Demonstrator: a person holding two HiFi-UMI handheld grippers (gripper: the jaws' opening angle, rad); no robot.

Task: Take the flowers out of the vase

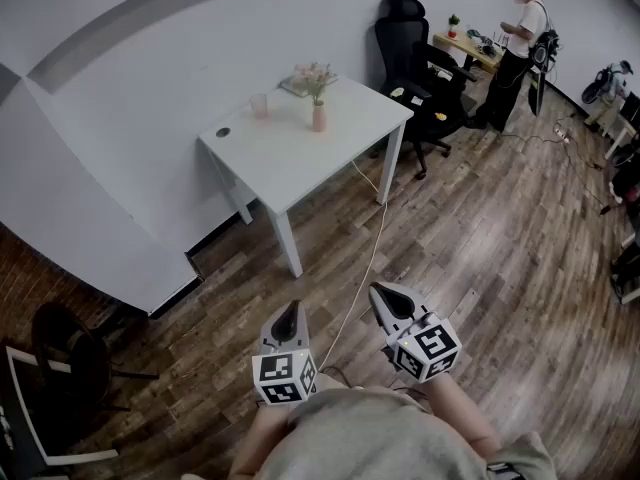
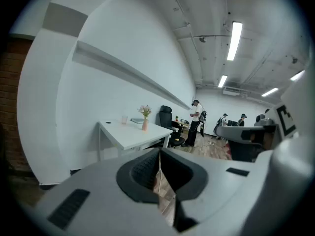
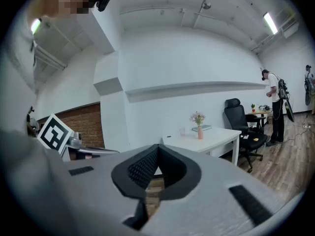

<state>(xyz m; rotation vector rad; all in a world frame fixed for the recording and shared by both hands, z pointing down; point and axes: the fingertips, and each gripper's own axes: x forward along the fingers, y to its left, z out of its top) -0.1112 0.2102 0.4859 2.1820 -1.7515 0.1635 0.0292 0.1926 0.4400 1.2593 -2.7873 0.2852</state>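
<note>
A: Start at the left. How does the left gripper [image 1: 289,310] stand?
B: It is held low over the wooden floor [image 1: 480,268], well apart from the table. Its jaws are pressed together with nothing between them.

A: And the table?
B: The white table [image 1: 290,163] stands against the wall [image 1: 150,78]. A clear cup [image 1: 259,105] sits toward its left. To the right of the cup is the pink vase [image 1: 318,118], upright, with the flowers [image 1: 314,74] in it. A flat book [image 1: 294,86] lies just behind the vase.

A: The right gripper [image 1: 379,294]?
B: It is beside the left one and just as far from the table, with its jaws closed tight and empty. A white cable [image 1: 368,258] runs along the floor between the two grippers toward the table.

A: Further right?
B: A black office chair [image 1: 412,58] is near the table's right end. Beyond it a person [image 1: 520,48] stands at a desk [image 1: 465,48].
</note>
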